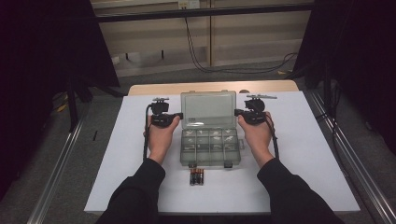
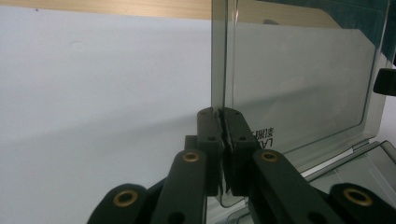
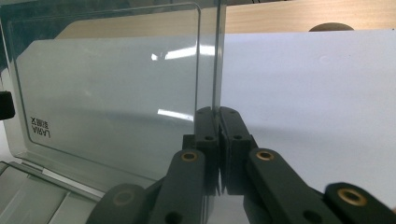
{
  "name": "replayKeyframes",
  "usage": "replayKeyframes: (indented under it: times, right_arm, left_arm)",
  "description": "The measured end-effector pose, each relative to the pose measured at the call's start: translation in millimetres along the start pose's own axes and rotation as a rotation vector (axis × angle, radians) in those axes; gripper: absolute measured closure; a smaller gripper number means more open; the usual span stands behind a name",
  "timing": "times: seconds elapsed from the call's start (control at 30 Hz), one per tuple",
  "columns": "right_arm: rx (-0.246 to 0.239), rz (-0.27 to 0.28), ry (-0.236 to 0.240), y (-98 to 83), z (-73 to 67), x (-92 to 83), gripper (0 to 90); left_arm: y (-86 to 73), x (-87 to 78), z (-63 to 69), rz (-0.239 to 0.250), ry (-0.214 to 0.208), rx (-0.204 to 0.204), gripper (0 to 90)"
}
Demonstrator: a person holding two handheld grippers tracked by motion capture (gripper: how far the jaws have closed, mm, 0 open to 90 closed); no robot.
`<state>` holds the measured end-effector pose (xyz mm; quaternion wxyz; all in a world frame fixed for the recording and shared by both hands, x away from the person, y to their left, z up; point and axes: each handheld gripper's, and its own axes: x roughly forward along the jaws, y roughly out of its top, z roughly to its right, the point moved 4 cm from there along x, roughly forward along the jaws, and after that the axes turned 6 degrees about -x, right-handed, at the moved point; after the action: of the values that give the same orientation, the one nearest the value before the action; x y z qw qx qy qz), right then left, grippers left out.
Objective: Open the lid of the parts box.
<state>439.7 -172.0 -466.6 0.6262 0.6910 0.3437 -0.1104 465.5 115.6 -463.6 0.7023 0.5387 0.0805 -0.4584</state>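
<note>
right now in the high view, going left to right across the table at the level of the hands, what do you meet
left hand with the left tool → clear lid of the compartment box → right tool in the right hand

On the clear lid (image 3: 112,93) of the compartment box you can read one printed mark, near a lower corner. In the right gripper view it appears mirrored, seen through the plastic: the Latin letters read "LARMA" or similar, with a line of small characters beside it that cannot be made out. In the left gripper view the same mark (image 2: 264,138) is partly hidden.
</note>
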Motion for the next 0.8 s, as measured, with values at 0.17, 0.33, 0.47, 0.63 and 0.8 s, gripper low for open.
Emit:
replayKeyframes:
  times: [0.17,0.33,0.47,0.63,0.8]
  right_arm:
    - [0.009,-0.018,-0.002,0.3,1.8,3.9,87.8]
    - [0.026,-0.043,0.023,1.0,6.4,7.5,87.8]
    - [0.042,-0.057,0.038,0.1,8.8,9.9,87.7]
    - [0.056,-0.068,0.043,-1.6,10.9,14.0,87.7]
    - [0.063,-0.076,0.045,-4.6,12.5,17.8,87.8]
  left_arm:
    - [2.5,4.3,-2.4,-0.022,-0.006,-0.021,87.2]
    - [3.6,7.3,-6.0,-0.049,-0.012,-0.035,87.4]
    - [4.1,10.2,-8.0,-0.056,-0.02,-0.061,87.5]
    - [4.7,13.2,-10.1,-0.076,-0.019,-0.066,87.7]
    - [4.0,17.8,-11.5,-0.091,-0.013,-0.089,87.8]
